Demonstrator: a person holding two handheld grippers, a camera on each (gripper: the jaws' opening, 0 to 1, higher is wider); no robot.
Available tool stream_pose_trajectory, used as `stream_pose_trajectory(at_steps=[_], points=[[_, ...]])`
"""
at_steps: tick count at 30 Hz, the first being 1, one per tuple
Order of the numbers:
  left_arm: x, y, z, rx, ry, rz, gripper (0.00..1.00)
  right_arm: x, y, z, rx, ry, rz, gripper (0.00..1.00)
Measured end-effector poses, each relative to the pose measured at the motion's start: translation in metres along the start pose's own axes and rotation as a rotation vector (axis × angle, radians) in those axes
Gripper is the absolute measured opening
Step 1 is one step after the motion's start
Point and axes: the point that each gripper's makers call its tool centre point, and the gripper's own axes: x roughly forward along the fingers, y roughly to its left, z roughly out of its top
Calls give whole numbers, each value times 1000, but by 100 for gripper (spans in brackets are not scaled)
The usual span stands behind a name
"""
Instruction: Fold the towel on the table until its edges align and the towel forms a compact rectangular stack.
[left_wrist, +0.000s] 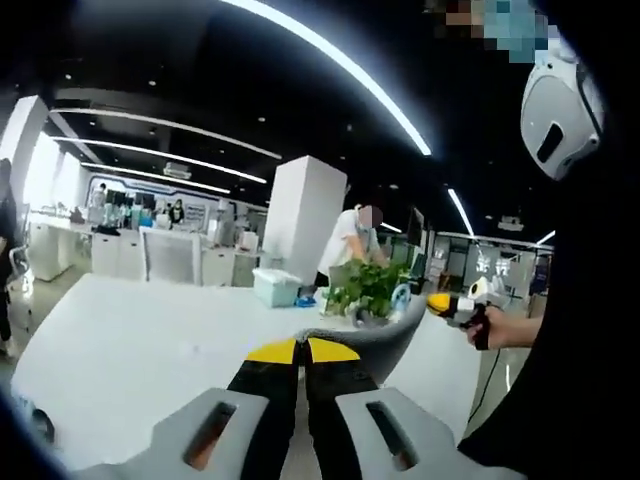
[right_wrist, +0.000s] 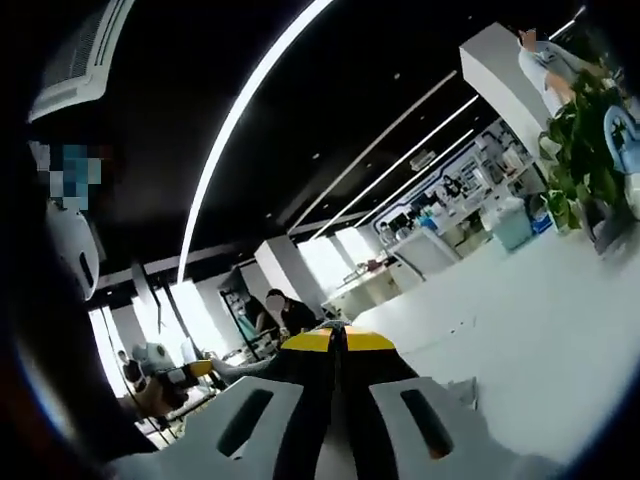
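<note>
We hold both grippers, left (left_wrist: 303, 349) and right (right_wrist: 337, 340), jaws closed, each pinching grey towel (left_wrist: 385, 335) lifted above the white table (left_wrist: 130, 350) for folding.

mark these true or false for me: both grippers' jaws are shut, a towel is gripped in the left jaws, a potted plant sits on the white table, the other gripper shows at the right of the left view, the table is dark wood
1. Both grippers have their jaws shut. True: the left gripper and the right gripper each show yellow tips pressed together.
2. A towel is held in the left jaws. False: nothing shows between them.
3. A potted plant stands on the table. True.
4. The other gripper shows at the right of the left gripper view. True: a hand holds it there.
5. The table is dark wood. False: it is white.
</note>
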Motion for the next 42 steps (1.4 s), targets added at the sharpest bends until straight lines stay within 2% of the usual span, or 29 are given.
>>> stream_pose_trajectory(at_steps=[4,9,11,16,24,38,42], points=[[-3,-1,18,-12,-63,-16,2,3,10,10,8,-35,39,0],[-4,-2,32,15,-93,-24,2,4,18,17,19,-59,74,0],[-4,-2,32,22,-96,-26,2,4,17,16,19,-56,72,0],[-4,7,13,14,-22,20,2,3,8,2,6,1,40,0],[-7,12,-6,19,44,57,2,-1,-4,-11,9,44,-2,0],[-13,15,-20,-19,63,73,2,-3,-11,-20,10,76,-20,0],[-12,14,-29,-44,94,69,2,-8,-17,-28,8,100,-38,0]])
